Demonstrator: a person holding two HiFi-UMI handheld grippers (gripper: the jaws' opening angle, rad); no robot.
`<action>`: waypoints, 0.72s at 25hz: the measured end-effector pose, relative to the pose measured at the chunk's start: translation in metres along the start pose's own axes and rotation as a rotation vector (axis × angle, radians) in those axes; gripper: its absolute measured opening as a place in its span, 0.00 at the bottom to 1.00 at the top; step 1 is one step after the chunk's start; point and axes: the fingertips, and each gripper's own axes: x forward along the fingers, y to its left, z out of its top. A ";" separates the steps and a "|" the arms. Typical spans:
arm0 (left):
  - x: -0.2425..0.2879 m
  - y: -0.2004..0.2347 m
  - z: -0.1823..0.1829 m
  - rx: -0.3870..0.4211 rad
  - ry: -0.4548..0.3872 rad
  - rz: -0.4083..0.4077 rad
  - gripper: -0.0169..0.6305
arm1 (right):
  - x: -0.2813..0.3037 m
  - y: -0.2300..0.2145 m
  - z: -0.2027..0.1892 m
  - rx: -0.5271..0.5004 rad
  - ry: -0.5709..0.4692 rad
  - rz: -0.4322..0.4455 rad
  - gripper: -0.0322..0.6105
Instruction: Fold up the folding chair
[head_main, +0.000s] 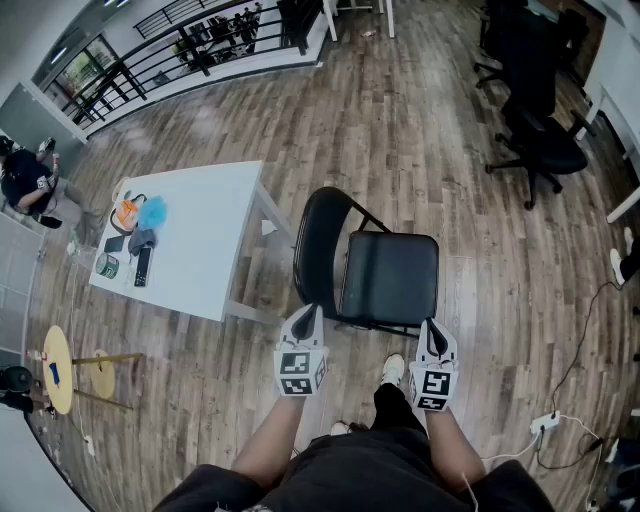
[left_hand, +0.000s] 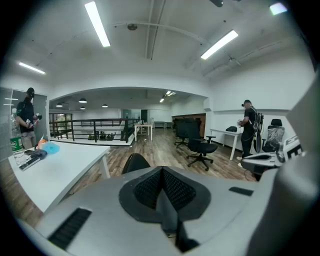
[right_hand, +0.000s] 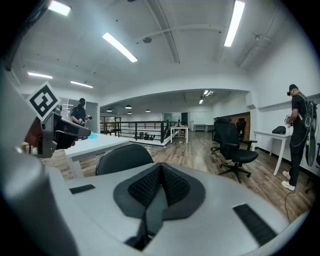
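Observation:
A black folding chair (head_main: 385, 275) stands unfolded on the wooden floor in the head view, its seat flat and its rounded backrest (head_main: 318, 232) to the left. My left gripper (head_main: 308, 313) hovers by the seat's near left corner, shut with nothing in it. My right gripper (head_main: 433, 327) sits at the near right corner, also shut and empty. The backrest top (left_hand: 135, 162) peeks over the left gripper (left_hand: 161, 176) in its own view. In the right gripper view the backrest (right_hand: 123, 157) rises behind the right gripper (right_hand: 161, 172).
A white table (head_main: 190, 238) with small items stands left of the chair. Black office chairs (head_main: 535, 130) are at the far right, a railing (head_main: 180, 50) at the back. A power strip and cables (head_main: 545, 422) lie on the floor at right. People stand at the room's edges.

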 end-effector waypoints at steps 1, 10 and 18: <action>0.014 0.001 0.000 -0.001 0.008 0.014 0.03 | 0.014 -0.009 -0.004 -0.009 0.008 0.011 0.07; 0.096 0.010 -0.009 -0.037 0.130 0.134 0.03 | 0.118 -0.063 -0.039 -0.003 0.096 0.088 0.07; 0.132 0.056 -0.034 0.038 0.278 0.205 0.26 | 0.168 -0.080 -0.104 0.075 0.221 0.128 0.07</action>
